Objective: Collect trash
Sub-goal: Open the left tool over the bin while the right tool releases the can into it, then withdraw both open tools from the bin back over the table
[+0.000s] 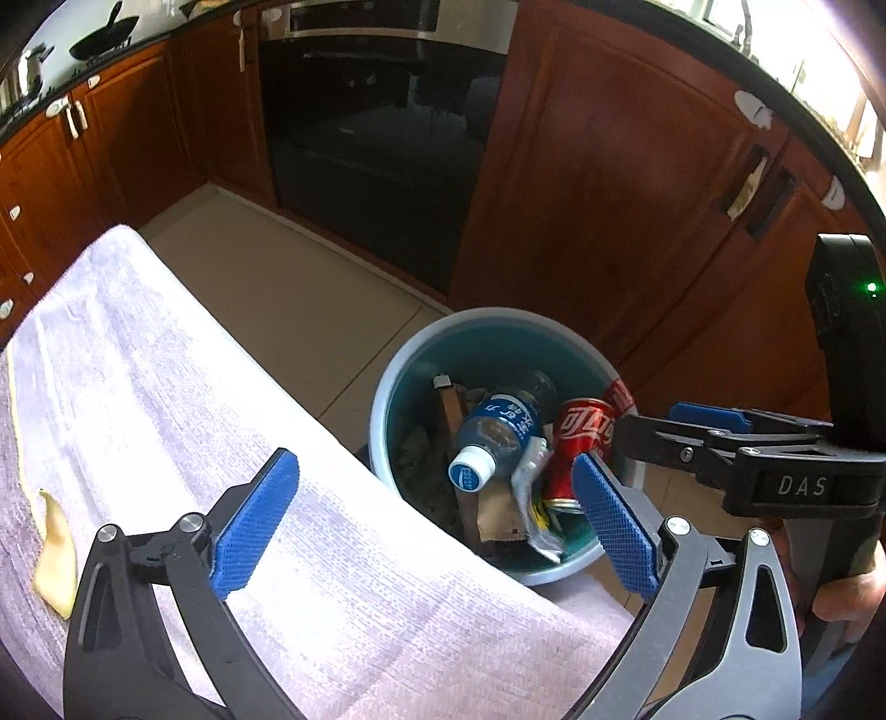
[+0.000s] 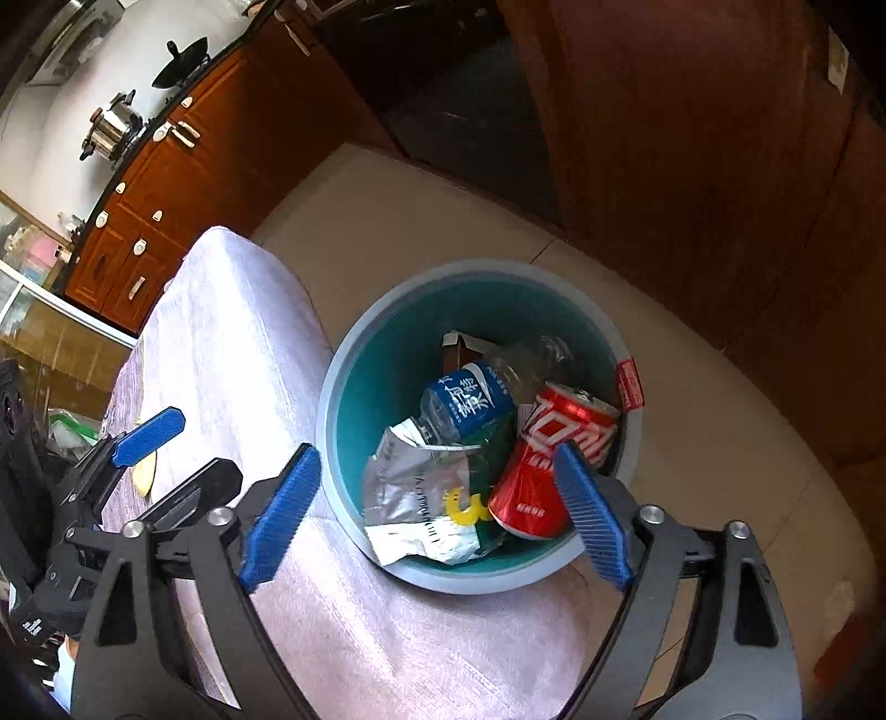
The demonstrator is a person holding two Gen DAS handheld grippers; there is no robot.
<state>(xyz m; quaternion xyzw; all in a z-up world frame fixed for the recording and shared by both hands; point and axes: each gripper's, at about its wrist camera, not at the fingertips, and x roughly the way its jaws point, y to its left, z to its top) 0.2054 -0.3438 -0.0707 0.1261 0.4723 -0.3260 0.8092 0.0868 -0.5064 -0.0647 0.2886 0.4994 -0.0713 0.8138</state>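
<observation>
Red can (image 2: pixel 545 465), blue-labelled bottle (image 2: pixel 470 401) (white cap), teal-lined grey bin (image 2: pixel 354 354).

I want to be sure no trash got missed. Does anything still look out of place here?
Yes: a yellowish scrap still lies on the cloth-covered table, apart from the rest. The bottle, red can and wrapper sit inside the bin.

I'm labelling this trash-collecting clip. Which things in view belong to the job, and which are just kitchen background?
Job:
bin
blue-label bottle
red can
foil wrapper
peel scrap on the cloth-covered table

Background:
wok
steel pot
oven
cabinets
</observation>
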